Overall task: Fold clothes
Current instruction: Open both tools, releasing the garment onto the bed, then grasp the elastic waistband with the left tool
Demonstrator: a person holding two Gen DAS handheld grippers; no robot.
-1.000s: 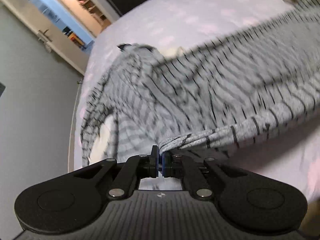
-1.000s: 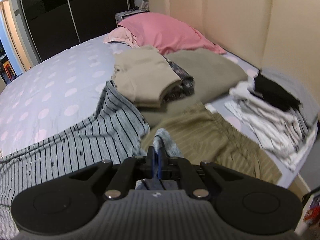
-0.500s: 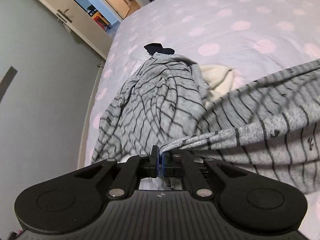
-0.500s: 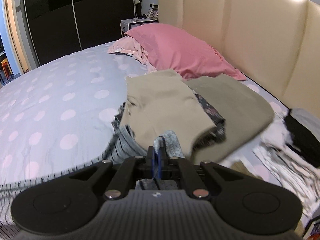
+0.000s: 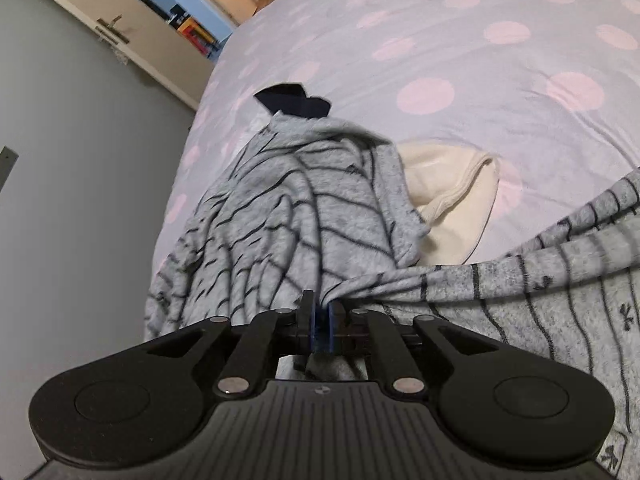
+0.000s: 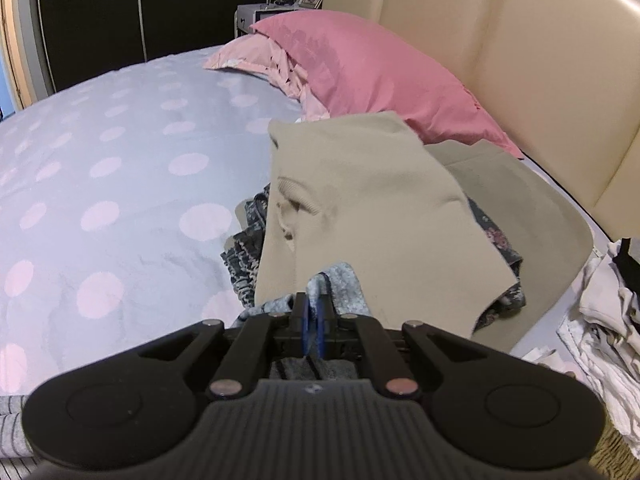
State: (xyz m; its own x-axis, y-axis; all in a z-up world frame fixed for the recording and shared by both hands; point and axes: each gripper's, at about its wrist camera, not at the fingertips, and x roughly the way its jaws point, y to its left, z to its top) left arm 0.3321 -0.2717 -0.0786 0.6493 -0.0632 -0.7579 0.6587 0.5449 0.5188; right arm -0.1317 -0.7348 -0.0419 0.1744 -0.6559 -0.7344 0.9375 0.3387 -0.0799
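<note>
Bedroom: bed (image 5: 500,52) with lilac polka-dot sheet, cream headboard (image 6: 520,60), pink pillow (image 6: 360,68) at the far end. Striped grey garment (image 5: 312,216) lies bunched on the bed over a cream cloth (image 5: 452,200), partly lifted toward both grippers. Folded beige top (image 6: 368,208) sits on the stack nearby. Left gripper (image 5: 320,316) jaws clenched on a garment edge; right gripper (image 6: 312,320) jaws clenched on another grey edge. Step looks like spreading it out before folding. Next: pull the edges apart taut, lay flat on bare sheet, clear of the stack.
</note>
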